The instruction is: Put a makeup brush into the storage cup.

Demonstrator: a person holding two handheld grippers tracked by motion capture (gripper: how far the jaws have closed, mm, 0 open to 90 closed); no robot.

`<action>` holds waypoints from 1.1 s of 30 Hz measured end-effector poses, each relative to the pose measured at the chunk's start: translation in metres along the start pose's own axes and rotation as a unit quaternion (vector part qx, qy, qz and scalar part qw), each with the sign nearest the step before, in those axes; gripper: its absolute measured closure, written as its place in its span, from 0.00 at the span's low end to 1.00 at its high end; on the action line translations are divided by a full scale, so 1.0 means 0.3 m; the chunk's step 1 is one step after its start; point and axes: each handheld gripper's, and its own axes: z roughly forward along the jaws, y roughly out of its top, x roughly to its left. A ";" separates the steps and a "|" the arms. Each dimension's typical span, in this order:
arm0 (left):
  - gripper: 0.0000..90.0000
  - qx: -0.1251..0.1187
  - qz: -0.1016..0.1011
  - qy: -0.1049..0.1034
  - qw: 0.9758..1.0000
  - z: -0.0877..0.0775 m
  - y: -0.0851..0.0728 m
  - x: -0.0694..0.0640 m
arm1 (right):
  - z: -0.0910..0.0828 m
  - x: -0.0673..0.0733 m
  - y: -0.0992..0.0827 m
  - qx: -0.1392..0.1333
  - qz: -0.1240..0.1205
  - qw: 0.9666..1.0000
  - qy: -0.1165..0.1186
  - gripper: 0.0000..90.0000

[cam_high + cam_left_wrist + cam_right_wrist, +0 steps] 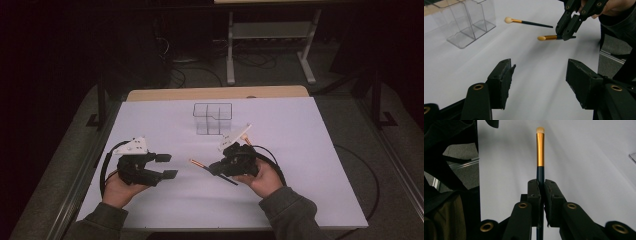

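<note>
My right gripper (541,186) is shut on the dark handle of a makeup brush (540,150) with a gold ferrule and a pale tip. In the high view the brush (198,163) sticks out to the left of the right gripper (214,169), just above the white table. My left gripper (165,166) hovers at the left, open with nothing between its jaws. The left gripper view looks past its own jaws (539,75) at the right gripper (567,35) and the held brush (547,37). A second brush (524,22) lies on the table beyond them.
A clear plastic organizer (213,118) with several compartments stands at the back middle of the white table top (310,165); it also appears at the upper left (461,22) in the left gripper view. A wooden strip (215,93) runs along the far edge. Cables trail from both grippers.
</note>
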 end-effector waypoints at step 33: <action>0.66 0.054 0.021 -0.066 0.996 0.080 0.046 -0.001 | 0.058 0.050 0.027 -0.010 -0.047 0.998 0.038 0.92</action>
